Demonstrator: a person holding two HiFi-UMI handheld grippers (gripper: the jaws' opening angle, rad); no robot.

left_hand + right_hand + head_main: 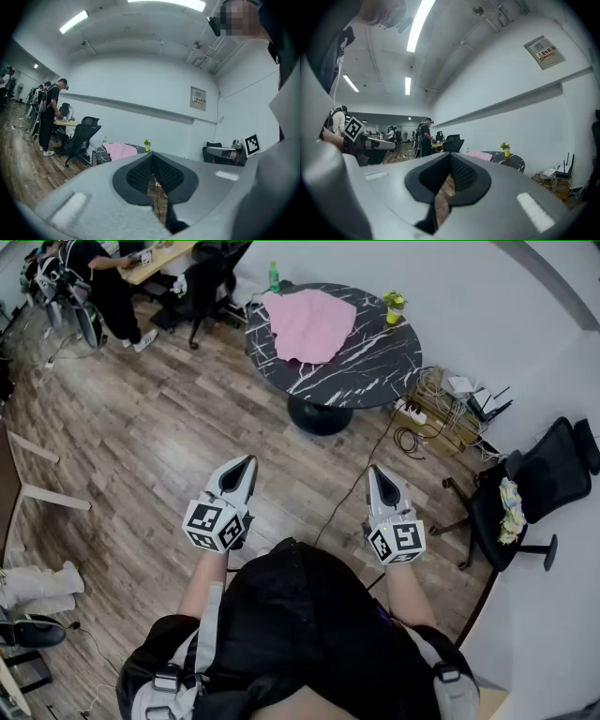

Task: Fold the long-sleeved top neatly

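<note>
A pink long-sleeved top [309,324] lies crumpled on a round black marble-patterned table [375,362] across the room. It shows small and far off as the pink top [119,151] in the left gripper view and the pink top [479,154] in the right gripper view. My left gripper [249,461] and right gripper [374,470] are held level in front of my body, well short of the table. Both are shut with nothing between the jaws. The left gripper [152,157] and right gripper [451,157] point toward the table.
A wooden floor lies between me and the table. A cable [361,474] runs across it to a box of wires [441,413] by the wall. A black office chair [525,493] stands at the right. A green bottle [275,276] and a small plant [394,306] stand on the table. People work at a desk [155,263] at the far left.
</note>
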